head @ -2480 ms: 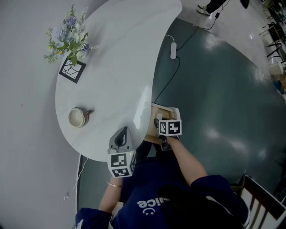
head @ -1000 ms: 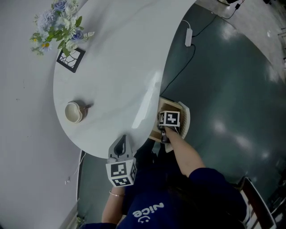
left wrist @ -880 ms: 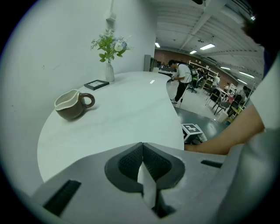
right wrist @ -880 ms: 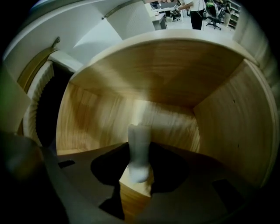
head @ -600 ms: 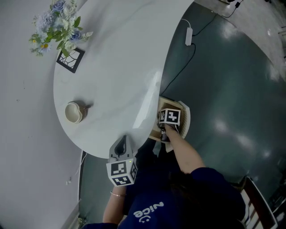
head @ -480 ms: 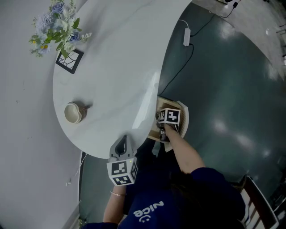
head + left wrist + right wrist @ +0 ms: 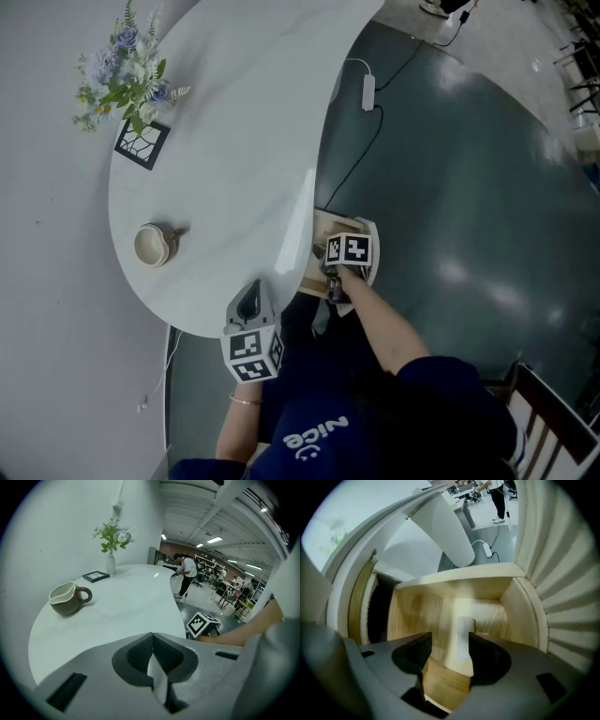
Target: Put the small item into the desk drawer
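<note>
Drawer [image 7: 454, 588] of pale grained wood holds small whitish blocky item [image 7: 465, 629].

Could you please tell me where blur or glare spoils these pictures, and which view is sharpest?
Right gripper view: the drawer and the pale small item in it are smeared by blur. Head view: glare streaks the white table near its edge. Left gripper view: sharpest, with the mug crisp.
</note>
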`<state>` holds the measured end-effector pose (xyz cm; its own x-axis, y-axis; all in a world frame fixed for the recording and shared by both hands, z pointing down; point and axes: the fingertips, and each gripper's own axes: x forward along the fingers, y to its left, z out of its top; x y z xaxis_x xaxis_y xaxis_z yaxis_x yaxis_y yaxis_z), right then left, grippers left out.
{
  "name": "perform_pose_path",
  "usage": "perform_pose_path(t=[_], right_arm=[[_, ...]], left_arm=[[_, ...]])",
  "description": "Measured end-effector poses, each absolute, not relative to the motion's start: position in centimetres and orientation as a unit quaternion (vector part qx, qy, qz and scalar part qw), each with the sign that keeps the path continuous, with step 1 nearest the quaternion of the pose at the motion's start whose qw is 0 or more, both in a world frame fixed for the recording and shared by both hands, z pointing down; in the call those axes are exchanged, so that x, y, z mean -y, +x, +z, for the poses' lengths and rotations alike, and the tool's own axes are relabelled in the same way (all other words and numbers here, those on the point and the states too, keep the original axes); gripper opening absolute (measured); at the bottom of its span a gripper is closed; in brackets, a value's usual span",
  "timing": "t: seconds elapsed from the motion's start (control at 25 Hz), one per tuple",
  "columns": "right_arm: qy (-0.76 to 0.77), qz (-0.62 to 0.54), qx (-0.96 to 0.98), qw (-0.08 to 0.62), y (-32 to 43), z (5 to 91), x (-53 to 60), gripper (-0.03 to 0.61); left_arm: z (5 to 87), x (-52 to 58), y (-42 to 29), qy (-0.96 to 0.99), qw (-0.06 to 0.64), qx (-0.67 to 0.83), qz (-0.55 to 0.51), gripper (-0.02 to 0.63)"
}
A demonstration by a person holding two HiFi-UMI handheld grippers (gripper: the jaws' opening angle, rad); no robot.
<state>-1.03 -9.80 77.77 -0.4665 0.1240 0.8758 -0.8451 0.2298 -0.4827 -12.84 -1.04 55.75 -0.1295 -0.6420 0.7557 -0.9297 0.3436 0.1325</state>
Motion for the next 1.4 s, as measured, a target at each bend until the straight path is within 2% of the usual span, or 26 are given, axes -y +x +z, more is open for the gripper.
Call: perform_pose_path(t=[0.64, 1.4], right_arm=[[0.311, 0.496, 0.722, 0.369, 0.9, 68.9, 13.4, 0.249], [0.332, 0.378, 0.813, 0.292, 2.2, 58.6, 12.6, 0.236]], left_arm=[[54.7, 3.5, -11.0, 0.605, 0.344, 0.7, 0.163, 0.003], [52.4, 7.5, -7.3, 0.688, 0.3, 0.643, 0.152, 0.003]])
